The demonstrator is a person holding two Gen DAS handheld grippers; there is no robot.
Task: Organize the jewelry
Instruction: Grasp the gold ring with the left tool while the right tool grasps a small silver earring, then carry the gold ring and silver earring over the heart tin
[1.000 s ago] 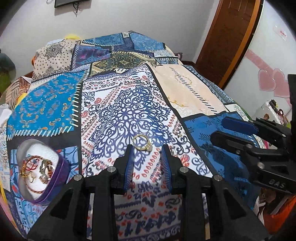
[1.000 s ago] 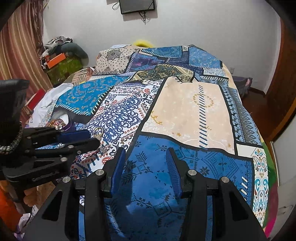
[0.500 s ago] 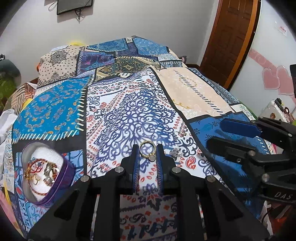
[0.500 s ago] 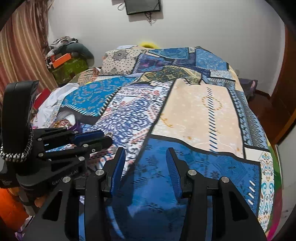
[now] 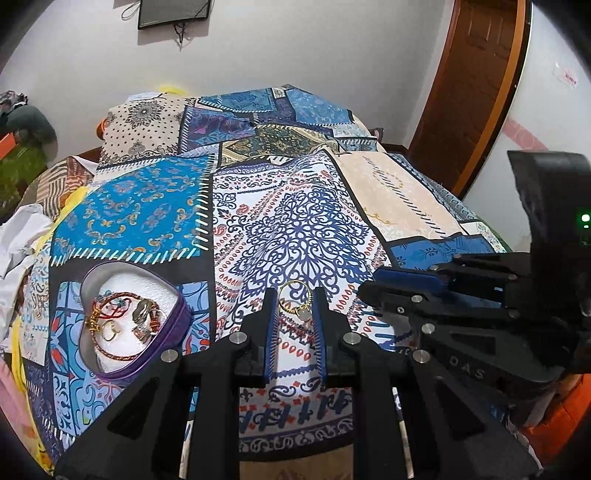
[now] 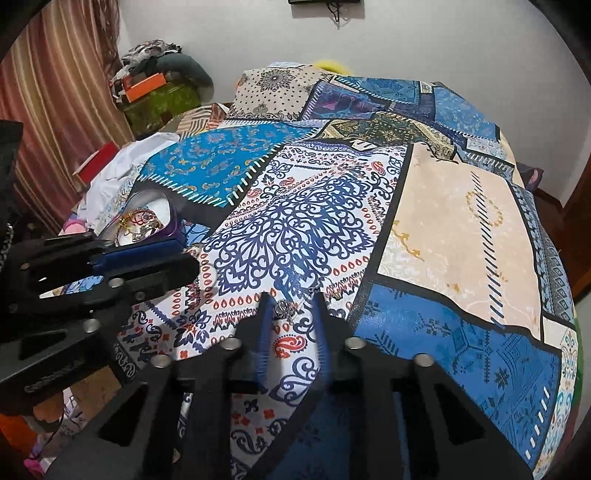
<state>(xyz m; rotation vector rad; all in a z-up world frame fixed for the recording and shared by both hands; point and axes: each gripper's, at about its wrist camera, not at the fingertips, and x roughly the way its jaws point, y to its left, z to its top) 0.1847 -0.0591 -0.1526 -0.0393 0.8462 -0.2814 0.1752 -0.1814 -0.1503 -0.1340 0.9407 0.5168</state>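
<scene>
At the lower left of my left wrist view, the heart-shaped purple jewelry box [image 5: 110, 325] sits open on the patchwork bedspread [image 5: 295, 229], its white lining heaped with a red beaded strand, gold pieces and small ornaments. Just right of it, at lower centre, my left tool [image 5: 294, 302] stands with its blue pads drawn in close on a gold ring [image 5: 293, 301] with a pale stone; the ring sits between the tips, its stone end low, and the pads appear to press its sides. Farther right in the same frame, my right tool [image 5: 391, 288] shows side-on, black with a blue pad, low over the bedspread near the ring. A wooden door [image 5: 476, 81] fills the upper right, and a dark screen [image 5: 173, 13] hangs on the white wall at the top.

In my right wrist view, striped curtains [image 6: 55, 110] and a pile of clutter occupy the upper left; below them the box shows again behind the left tool, which crosses the left edge. At lower centre my right tool's fingers [image 6: 267, 314] have come nearly together around a small silver-toned piece [image 6: 286, 308] lying on the white paisley patch. The piece is too small and blurred to identify, and I cannot tell whether the pads truly pinch it.
</scene>
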